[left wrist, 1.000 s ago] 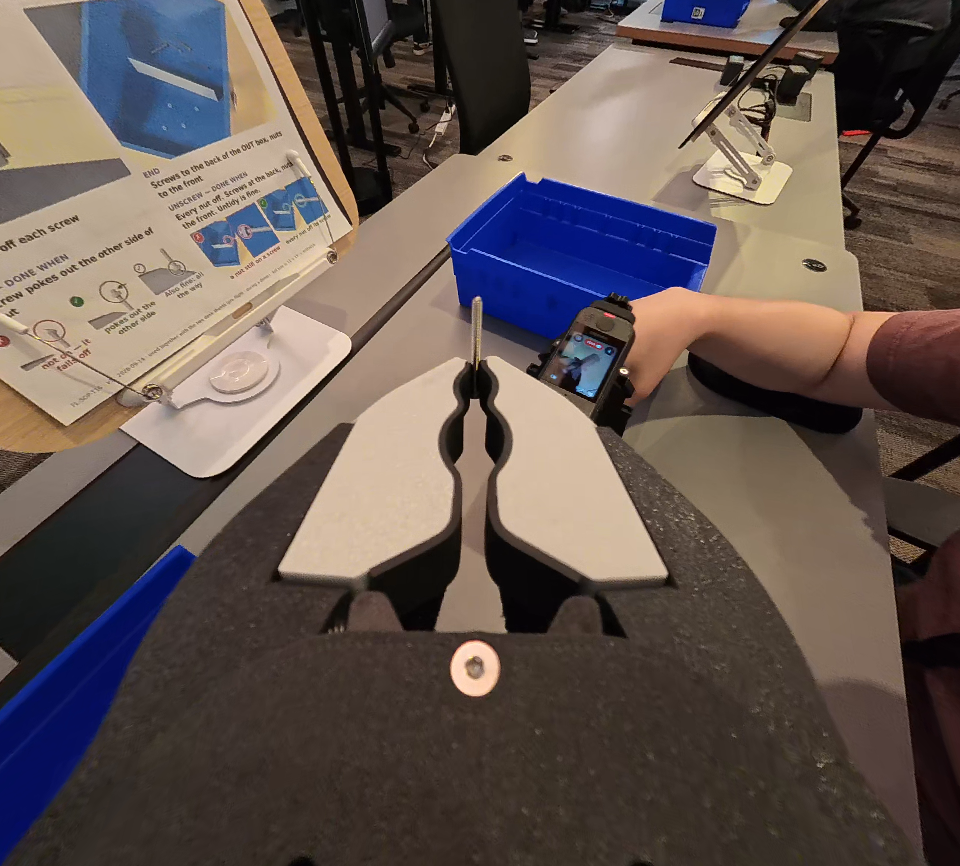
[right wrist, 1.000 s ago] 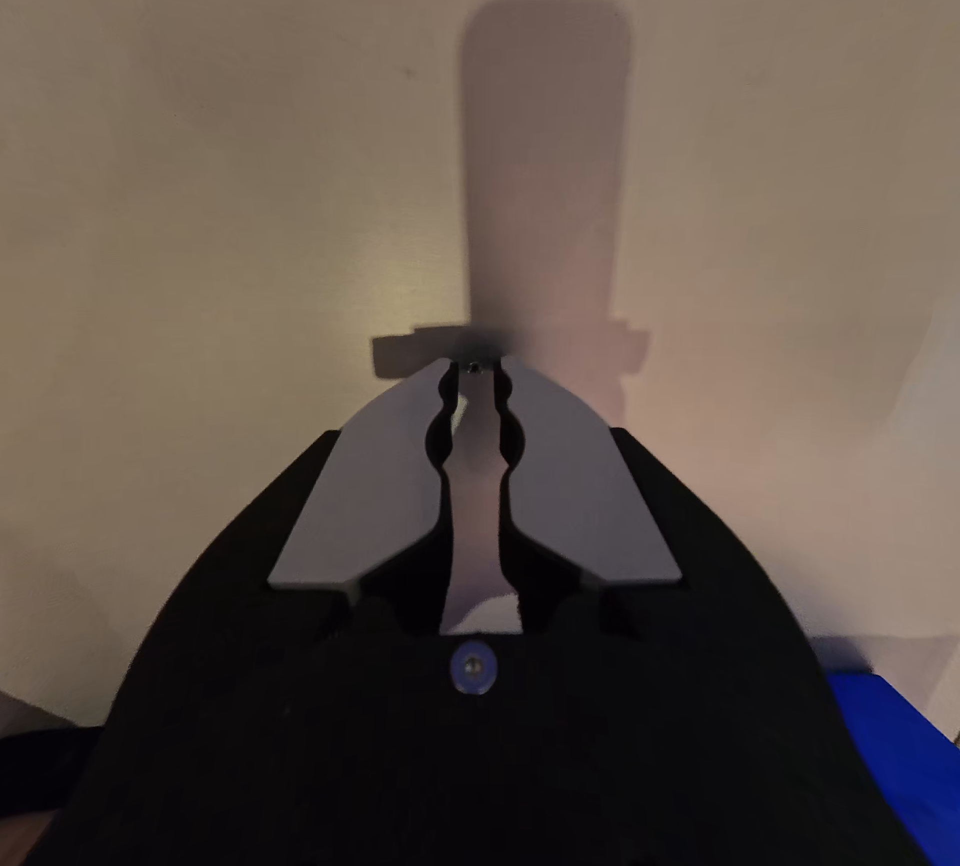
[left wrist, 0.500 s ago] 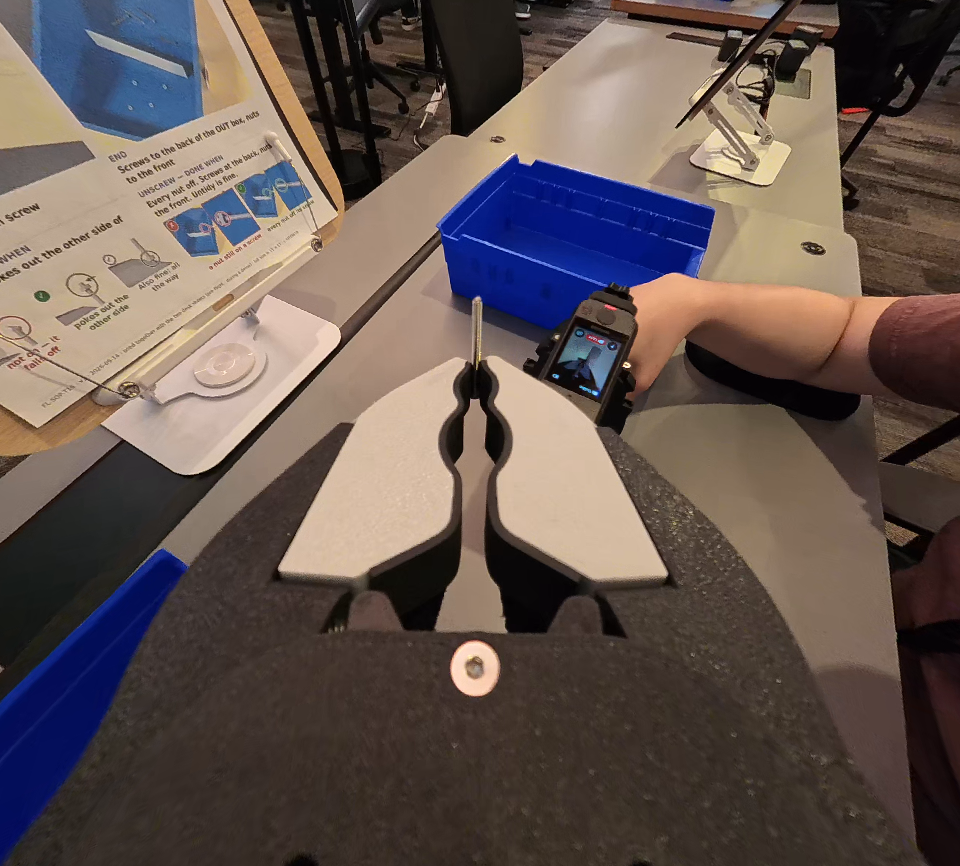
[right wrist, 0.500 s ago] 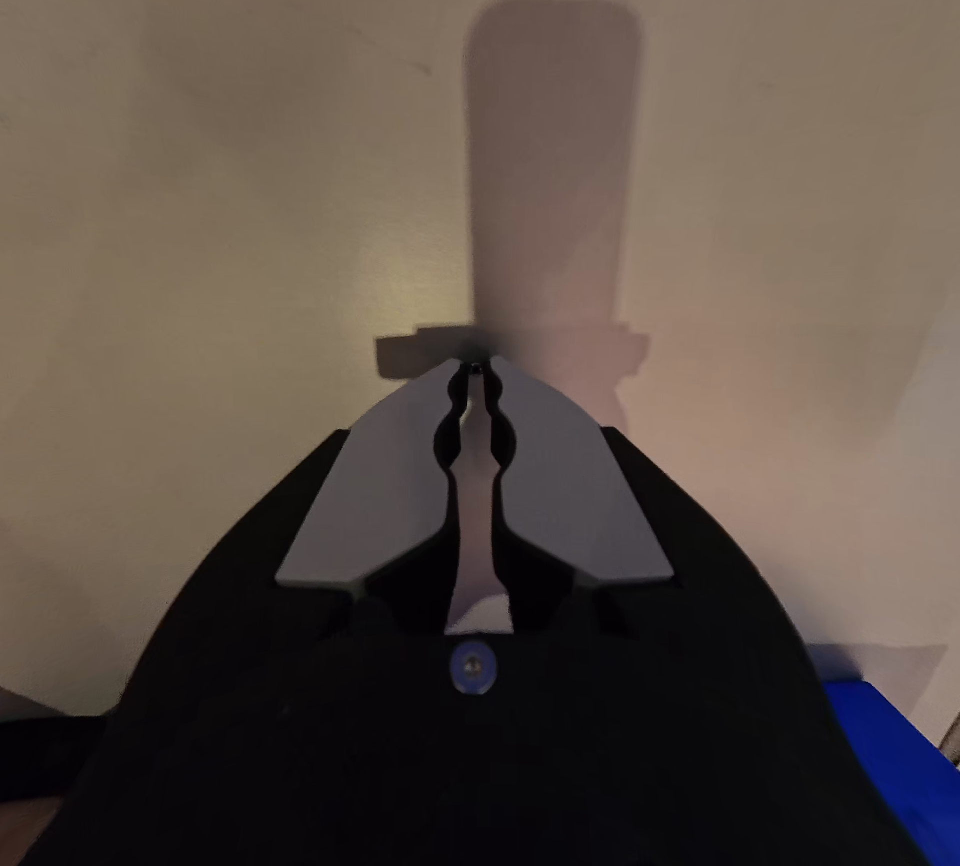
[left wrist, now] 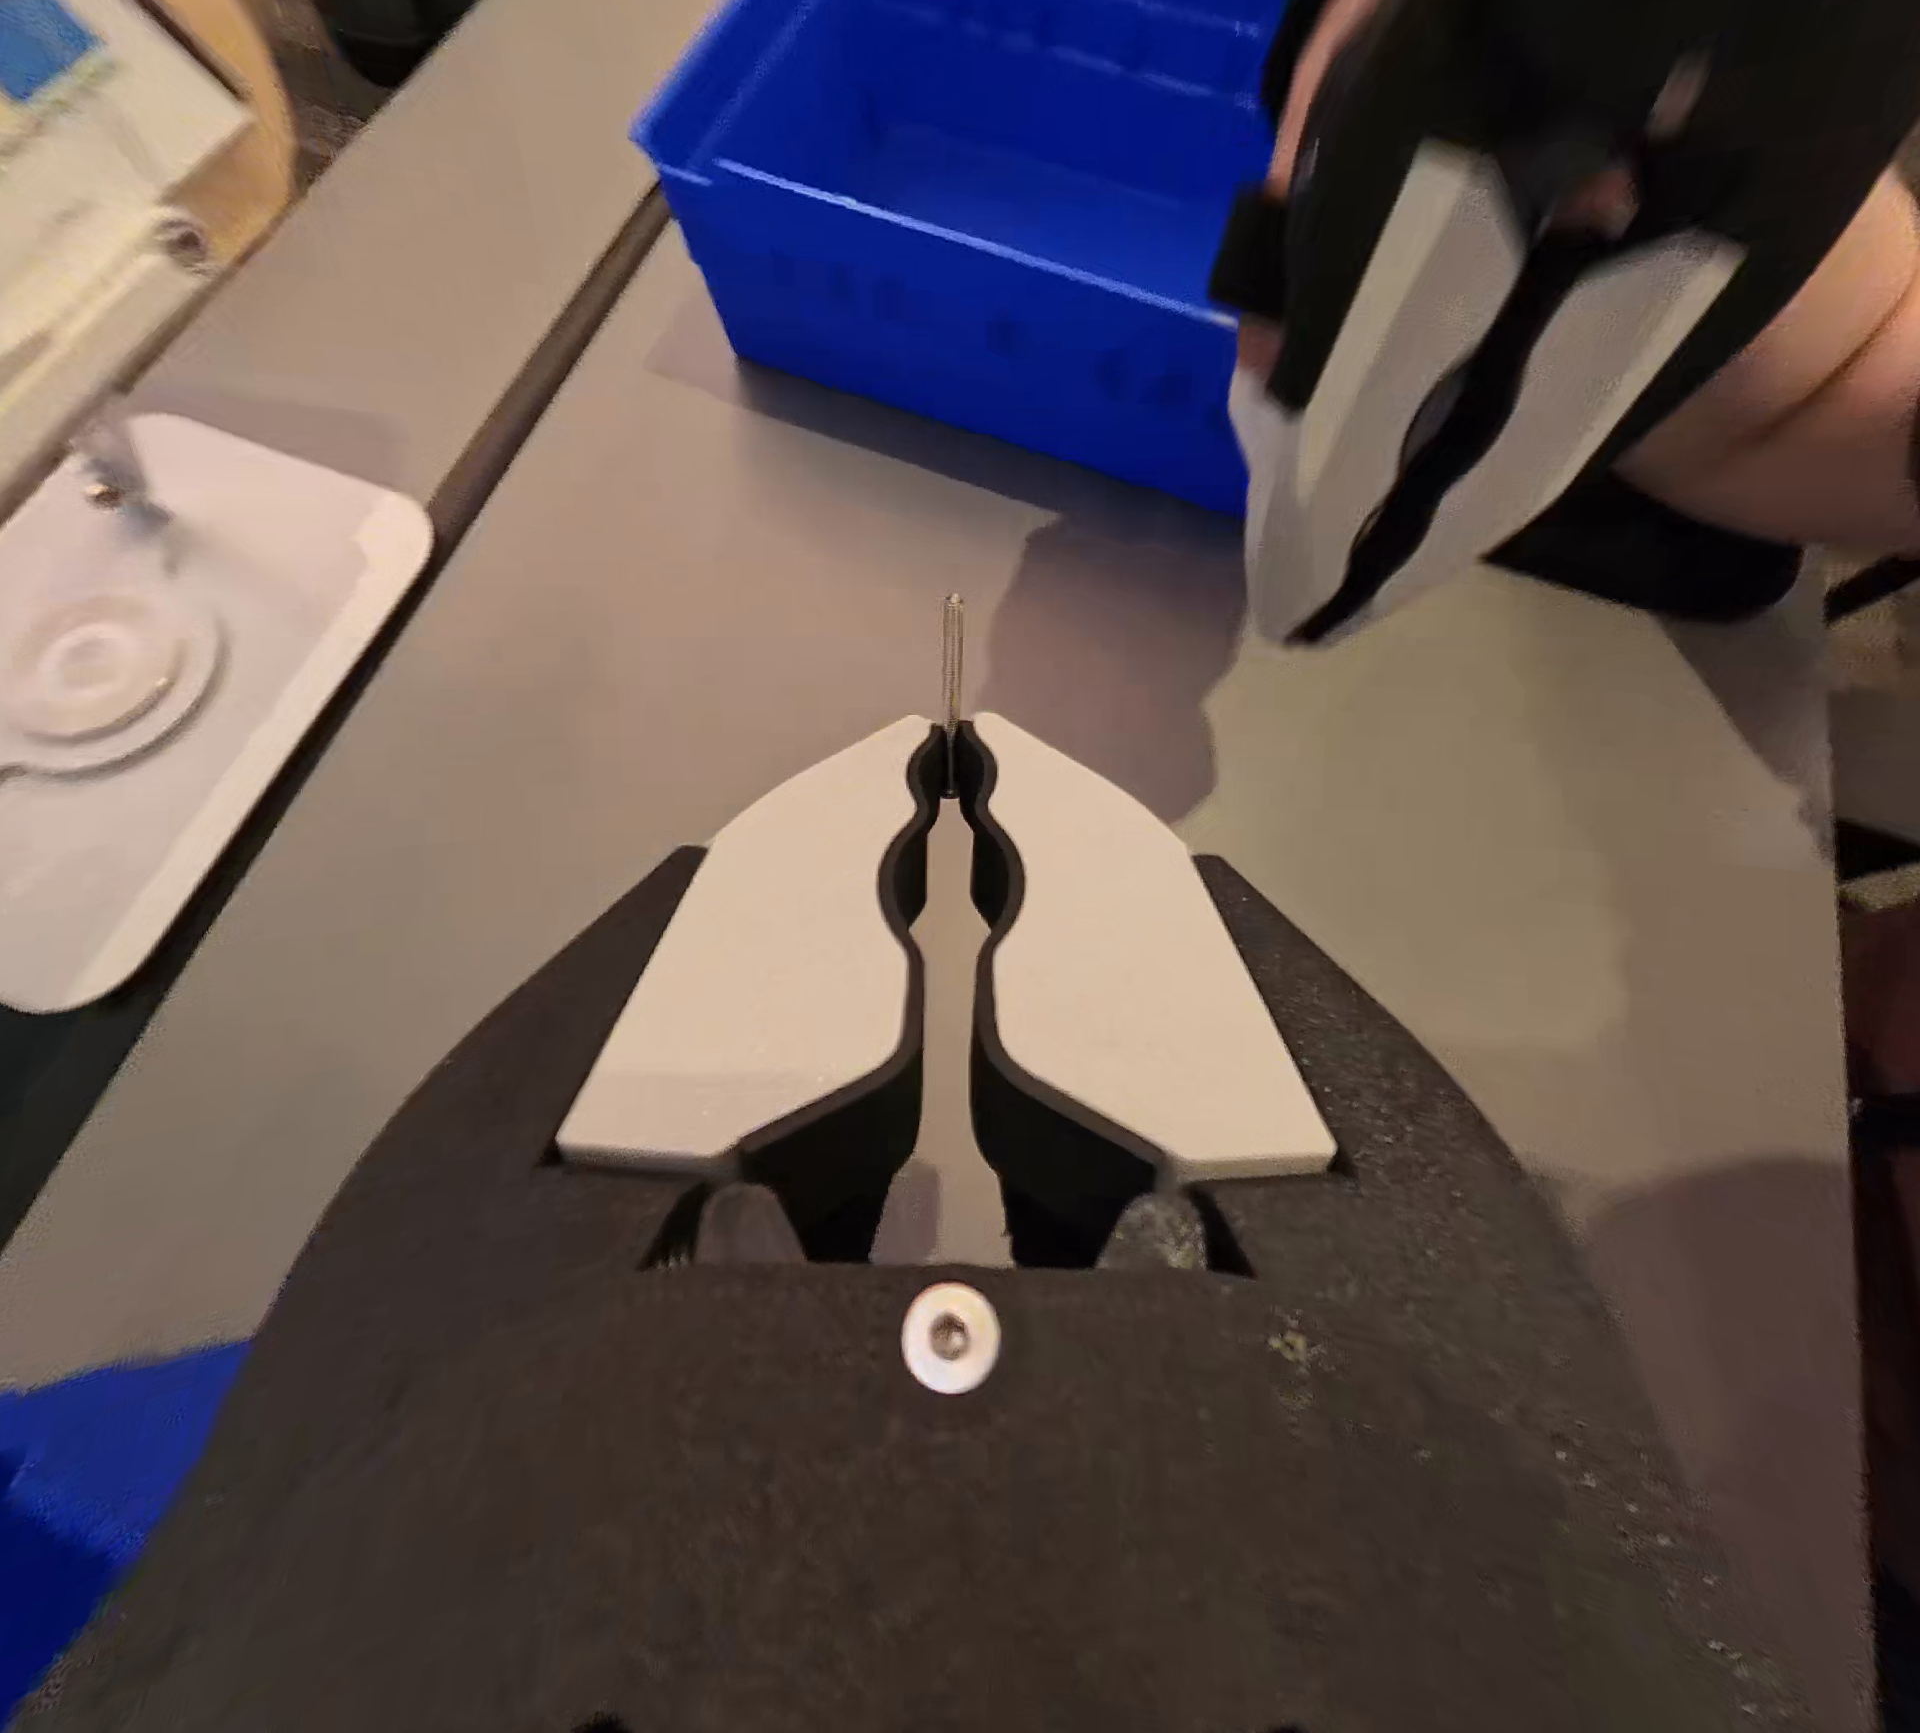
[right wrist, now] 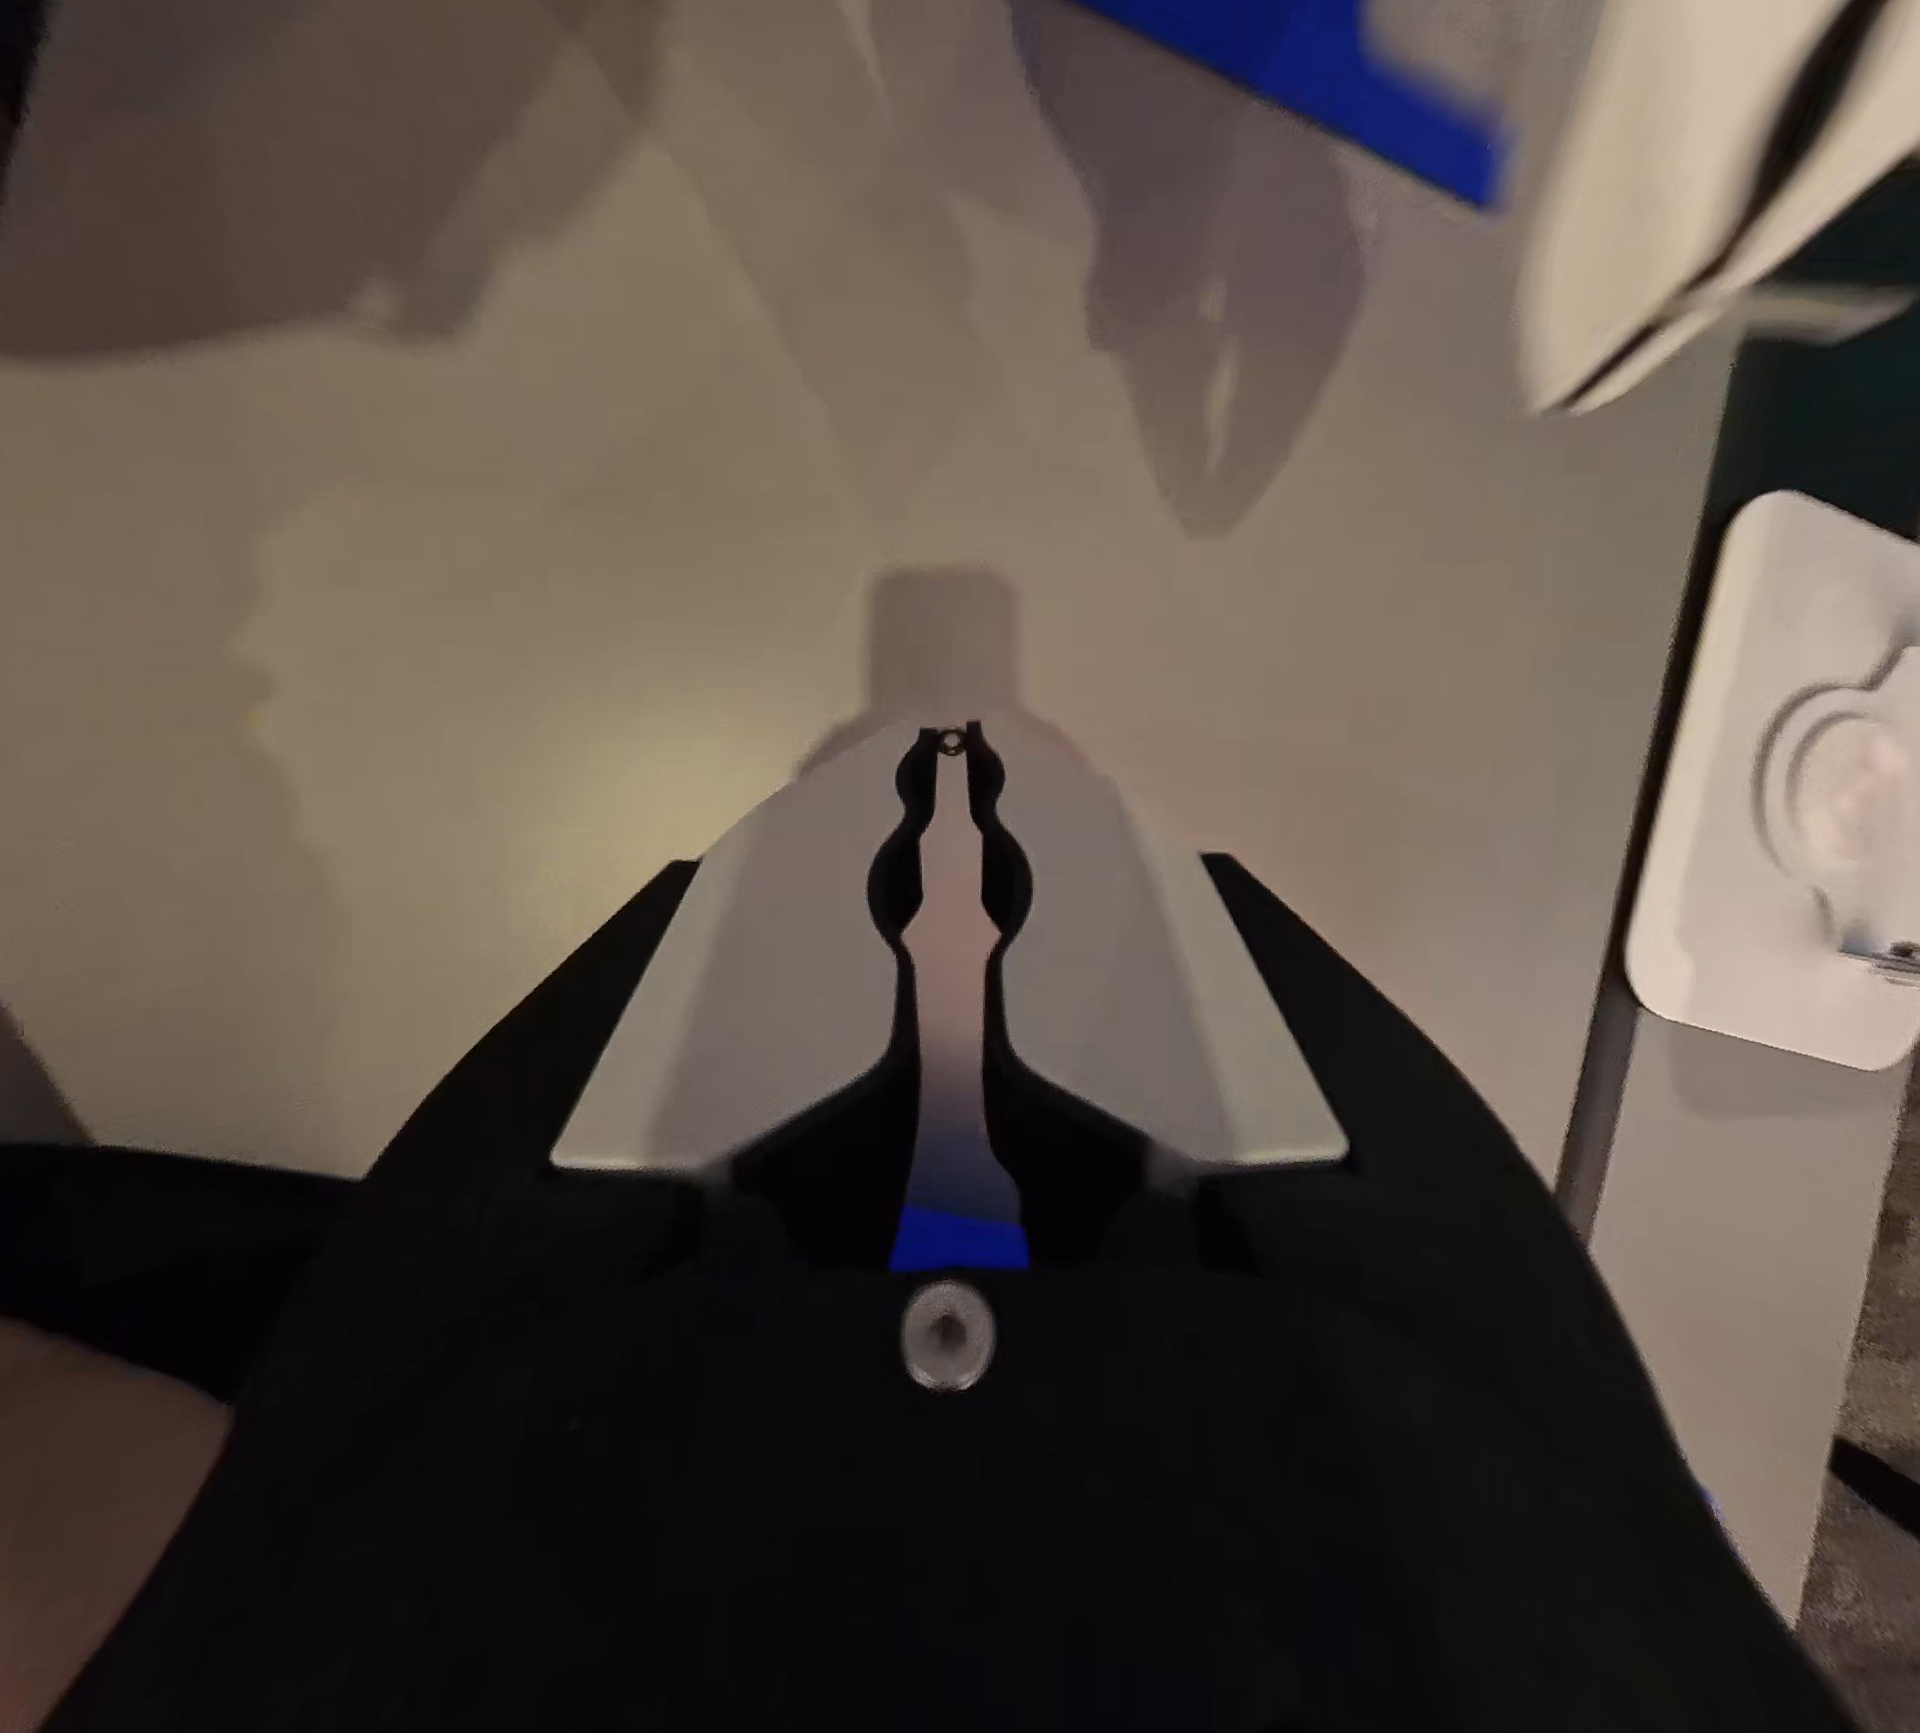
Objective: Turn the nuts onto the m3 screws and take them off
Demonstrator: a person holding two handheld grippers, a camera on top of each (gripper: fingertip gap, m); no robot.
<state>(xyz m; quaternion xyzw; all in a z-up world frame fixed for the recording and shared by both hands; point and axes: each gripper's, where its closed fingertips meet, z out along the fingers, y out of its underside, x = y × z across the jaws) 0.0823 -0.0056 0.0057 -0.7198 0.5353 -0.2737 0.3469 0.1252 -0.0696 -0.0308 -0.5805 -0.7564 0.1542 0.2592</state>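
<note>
Grey table (left wrist: 582, 603); blue bin (left wrist: 966, 156) at far side, contents unclear. Left gripper (left wrist: 951, 727) fingers pinched an upright screw (left wrist: 952, 655); right gripper (right wrist: 948, 733) fingers nipped a small nut (right wrist: 948, 741).

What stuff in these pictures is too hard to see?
- Screw: its lower end is hidden between the left gripper fingertips, left wrist view.
- Nut: a tiny dark ring at the tips of the right gripper; too small for detail, right wrist view.
- Blue bin: its right end is hidden behind the right gripper, left wrist view.
- Poster: blurred, cut off by the left edge.
</note>
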